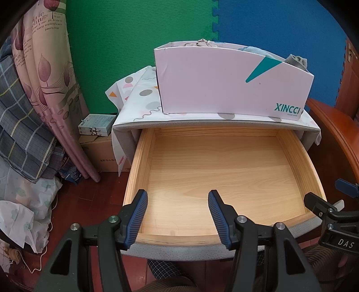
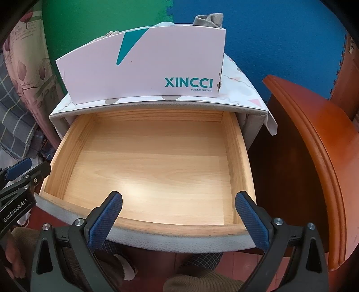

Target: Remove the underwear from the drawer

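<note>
One drawer [image 1: 224,170] pulled out; one box [image 1: 224,83] above holds three cloth pieces [image 1: 296,60]. Left tool [image 1: 177,215] and right tool [image 2: 178,215] both released.

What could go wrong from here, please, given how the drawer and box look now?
1. The drawer is pulled far out; pressing on its front rim could tip the nightstand.
2. The shoe box sits at the top's front edge, clothes heaped above its rim; bumping it with the left gripper or right gripper could spill them.
</note>
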Action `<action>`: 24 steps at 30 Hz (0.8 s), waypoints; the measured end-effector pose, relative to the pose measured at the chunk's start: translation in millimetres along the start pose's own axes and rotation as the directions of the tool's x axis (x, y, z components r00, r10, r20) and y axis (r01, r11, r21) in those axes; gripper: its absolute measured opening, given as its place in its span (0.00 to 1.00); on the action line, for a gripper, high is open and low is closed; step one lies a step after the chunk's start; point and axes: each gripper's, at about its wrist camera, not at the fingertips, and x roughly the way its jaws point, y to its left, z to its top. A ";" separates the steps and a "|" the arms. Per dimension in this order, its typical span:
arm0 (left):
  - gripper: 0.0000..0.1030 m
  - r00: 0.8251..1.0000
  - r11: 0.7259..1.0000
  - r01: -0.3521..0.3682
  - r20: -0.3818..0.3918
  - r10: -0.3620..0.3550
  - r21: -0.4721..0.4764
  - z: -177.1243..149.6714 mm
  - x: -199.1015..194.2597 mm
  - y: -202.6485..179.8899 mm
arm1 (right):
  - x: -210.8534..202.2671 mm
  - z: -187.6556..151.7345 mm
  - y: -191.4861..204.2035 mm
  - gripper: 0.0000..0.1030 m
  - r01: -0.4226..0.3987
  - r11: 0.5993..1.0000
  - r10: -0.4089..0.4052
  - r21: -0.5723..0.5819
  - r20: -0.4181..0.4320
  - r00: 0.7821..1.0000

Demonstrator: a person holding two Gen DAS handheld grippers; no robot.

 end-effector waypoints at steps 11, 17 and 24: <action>0.56 1.000 1.000 0.000 0.001 0.000 0.001 0.1 0.1 0.1 | 0.6 -1.2 2.5 0.97 0.006 1.000 -0.007 -0.013 -0.004 1.000; 0.56 1.000 1.000 0.000 0.002 0.000 0.001 -0.1 -0.2 -0.6 | 0.5 -1.5 3.7 0.97 0.006 1.000 -0.006 -0.016 -0.004 1.000; 0.56 1.000 1.000 0.000 0.003 0.000 0.001 -0.4 -0.2 -0.5 | 1.2 -1.6 5.0 0.97 0.007 1.000 -0.007 -0.020 -0.006 1.000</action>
